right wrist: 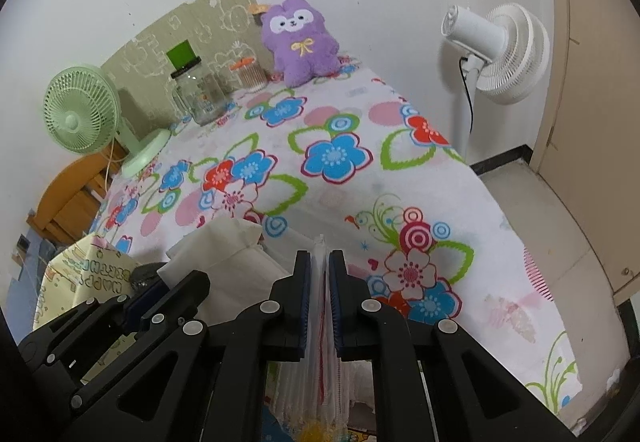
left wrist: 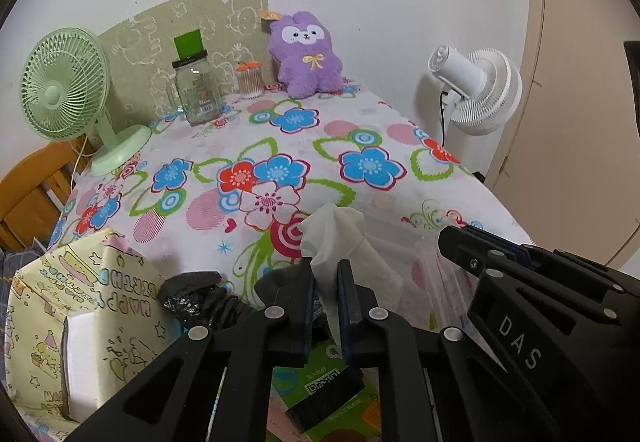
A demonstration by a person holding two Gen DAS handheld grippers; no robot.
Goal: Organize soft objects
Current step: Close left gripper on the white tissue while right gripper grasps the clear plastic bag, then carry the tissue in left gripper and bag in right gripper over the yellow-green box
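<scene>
My left gripper (left wrist: 325, 278) is shut on a white tissue (left wrist: 340, 238) that sticks up between its fingers, above the near edge of the flowered table (left wrist: 280, 146). My right gripper (right wrist: 319, 274) is shut on the top edge of a clear plastic bag (right wrist: 320, 358) that hangs below it. The right gripper shows at the right of the left wrist view (left wrist: 520, 282). The left gripper (right wrist: 132, 306) and the tissue (right wrist: 224, 250) show at the left of the right wrist view. A purple plush toy (left wrist: 306, 56) sits at the table's far edge against the wall.
A green desk fan (left wrist: 68, 94), a glass jar (left wrist: 198, 90) and a small cotton-swab jar (left wrist: 249, 80) stand at the back left. A white floor fan (left wrist: 476, 90) stands right of the table. A yellow printed box (left wrist: 76, 314) sits near left, with a black crumpled item (left wrist: 192, 298) beside it.
</scene>
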